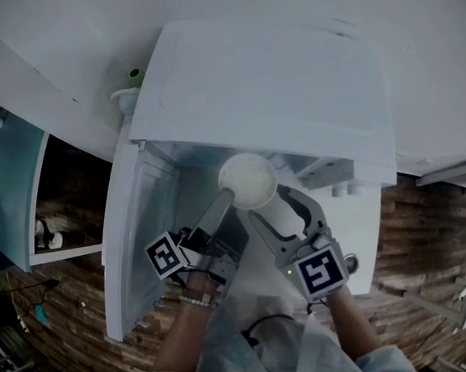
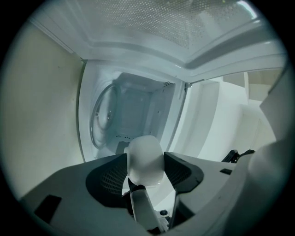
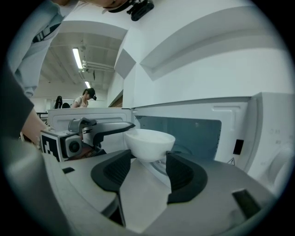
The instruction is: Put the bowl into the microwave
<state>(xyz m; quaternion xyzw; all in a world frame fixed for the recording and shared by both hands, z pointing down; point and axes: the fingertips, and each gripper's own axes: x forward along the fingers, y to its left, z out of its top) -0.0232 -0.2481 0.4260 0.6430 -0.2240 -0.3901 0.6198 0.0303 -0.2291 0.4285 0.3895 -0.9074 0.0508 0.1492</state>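
Note:
A white bowl [image 1: 249, 180] hangs in front of the open white microwave [image 1: 265, 89], level with its opening. My left gripper [image 1: 227, 196] comes in from the lower left and is shut on the bowl's rim. In the left gripper view the bowl [image 2: 145, 159] fills the gap between both pads, with the cavity and its glass turntable [image 2: 102, 117] behind. My right gripper [image 1: 267, 204] is shut on the bowl from the lower right. In the right gripper view the bowl [image 3: 150, 143] rests between the dark pads, and a finger of the left gripper [image 3: 117, 129] lies over its rim.
The microwave door [image 1: 135, 230] swings out to the left, close beside my left hand. A green object [image 1: 134, 75] sits behind the microwave. A shelf unit [image 1: 64, 204] stands at the left over wooden flooring [image 1: 416, 238]. A person [image 3: 86, 97] stands far off.

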